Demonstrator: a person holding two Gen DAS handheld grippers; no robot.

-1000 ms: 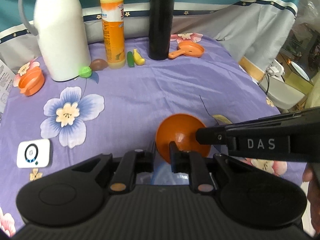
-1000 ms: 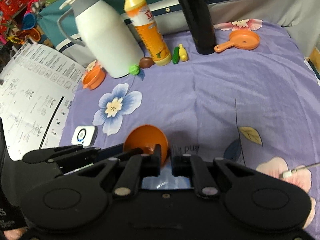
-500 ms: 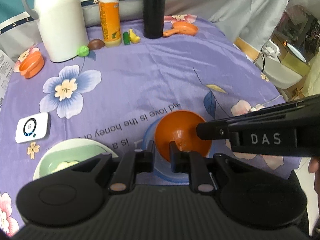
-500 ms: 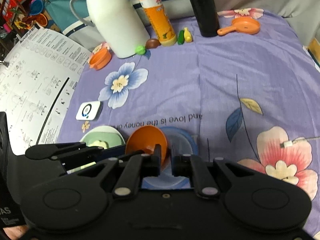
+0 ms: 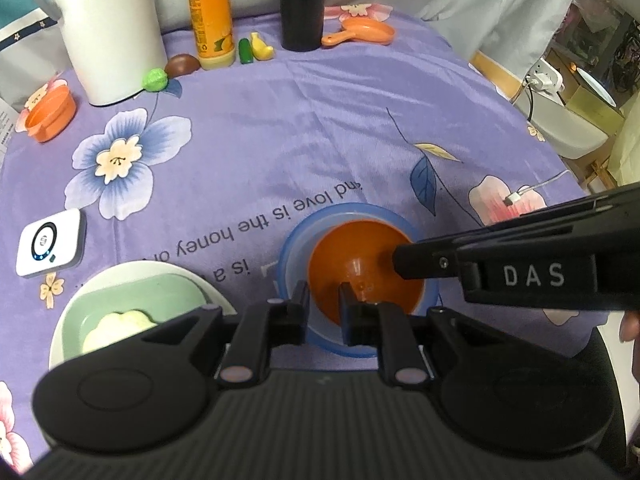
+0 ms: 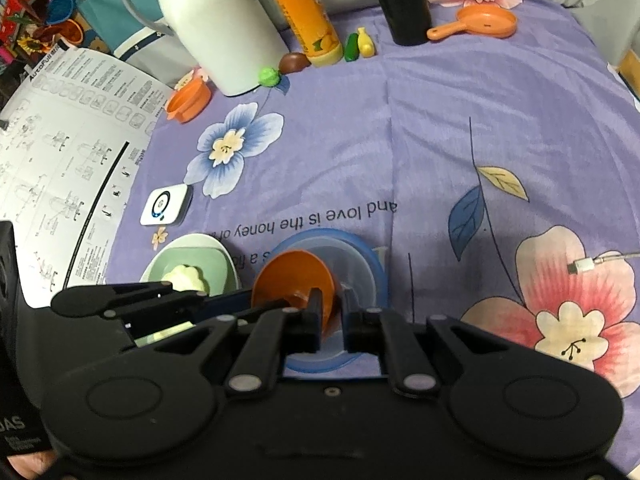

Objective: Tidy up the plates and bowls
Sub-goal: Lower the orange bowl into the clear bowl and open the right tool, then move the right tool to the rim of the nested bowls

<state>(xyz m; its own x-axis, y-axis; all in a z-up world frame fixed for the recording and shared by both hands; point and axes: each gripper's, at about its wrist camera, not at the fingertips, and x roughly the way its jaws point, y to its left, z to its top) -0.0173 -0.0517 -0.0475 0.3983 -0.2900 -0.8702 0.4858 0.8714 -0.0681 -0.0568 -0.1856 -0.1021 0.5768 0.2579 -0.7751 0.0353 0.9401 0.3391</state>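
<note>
Both sets of tongs were clamped on the same orange bowl (image 5: 362, 264), each pinching a thin stretch of its rim; the left tongs (image 5: 324, 300) held the near edge, while the right tongs (image 6: 331, 312) gripped the opposite side, their long black body reaching in from the right of the left wrist view. Sharing the load this way probably kept the shallow, slippery bowl level, since a single pinch on a thin rim would let it swing; that is a judgement, not something plainly shown.

The orange bowl hung directly over the blue bowl (image 5: 296, 240), which sat on the purple flowered surface (image 5: 320, 120) close to the near edge; whether the two were already touching could not be told from either view, though the orange one sat well inside the blue rim's outline; the aim looked like nesting the smaller in the larger so the dishes took up one spot.

Just to the left stood a pale green plate (image 5: 132, 296) with a cream-coloured piece on it, near the blue bowl but apart from it; it seemed to be gathered into the same cluster.

The far end of the surface carried a white jug (image 5: 108, 28), an orange bottle (image 5: 210, 16), a black flask (image 5: 302, 4), a small orange pan (image 5: 366, 34) and an orange cup (image 5: 50, 114), all well apart from the stacking spot; a white gadget (image 5: 50, 248) lay toward the left edge.
</note>
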